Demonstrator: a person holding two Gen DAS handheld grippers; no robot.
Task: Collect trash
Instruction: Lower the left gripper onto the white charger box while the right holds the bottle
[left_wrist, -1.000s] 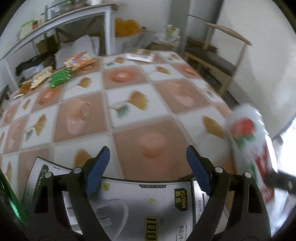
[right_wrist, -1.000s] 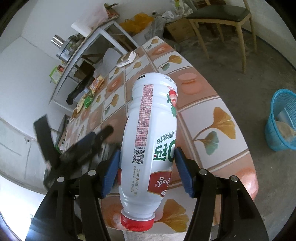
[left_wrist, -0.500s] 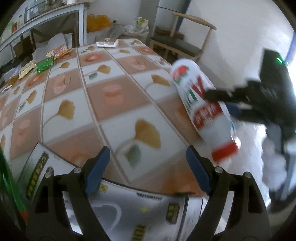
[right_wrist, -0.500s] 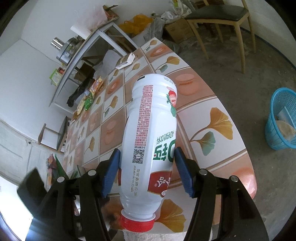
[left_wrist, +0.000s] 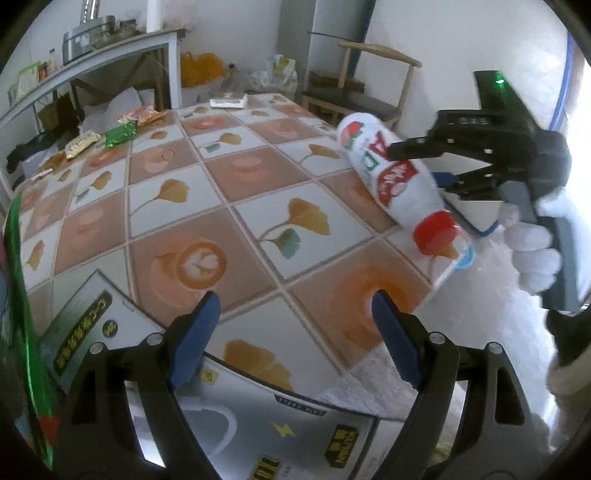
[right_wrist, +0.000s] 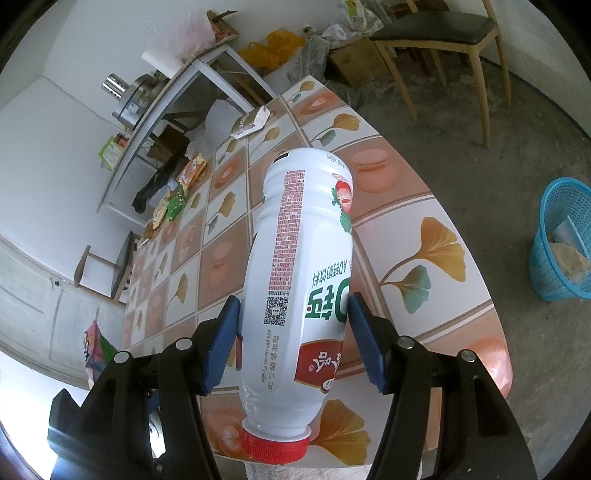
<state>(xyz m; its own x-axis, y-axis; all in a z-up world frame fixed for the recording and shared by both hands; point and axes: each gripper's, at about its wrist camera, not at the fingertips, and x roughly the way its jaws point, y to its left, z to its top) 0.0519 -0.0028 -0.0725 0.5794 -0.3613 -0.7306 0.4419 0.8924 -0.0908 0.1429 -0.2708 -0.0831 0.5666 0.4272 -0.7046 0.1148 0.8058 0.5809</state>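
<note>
Swinging round over the desk (left_wrist: 258, 177), the left gripper (left_wrist: 291, 332), fingers apart and empty, now faces the bottle (right_wrist: 299, 280) clamped in the right gripper (right_wrist: 293, 332).

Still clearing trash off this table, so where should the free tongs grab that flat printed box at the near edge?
Judging by its pose, take the box by its near edge, coming in level from the table's front: it lies flat, overhanging.

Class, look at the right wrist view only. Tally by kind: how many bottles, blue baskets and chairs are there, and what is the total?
Bottles: 1
Blue baskets: 1
Chairs: 2
Total: 4
</note>
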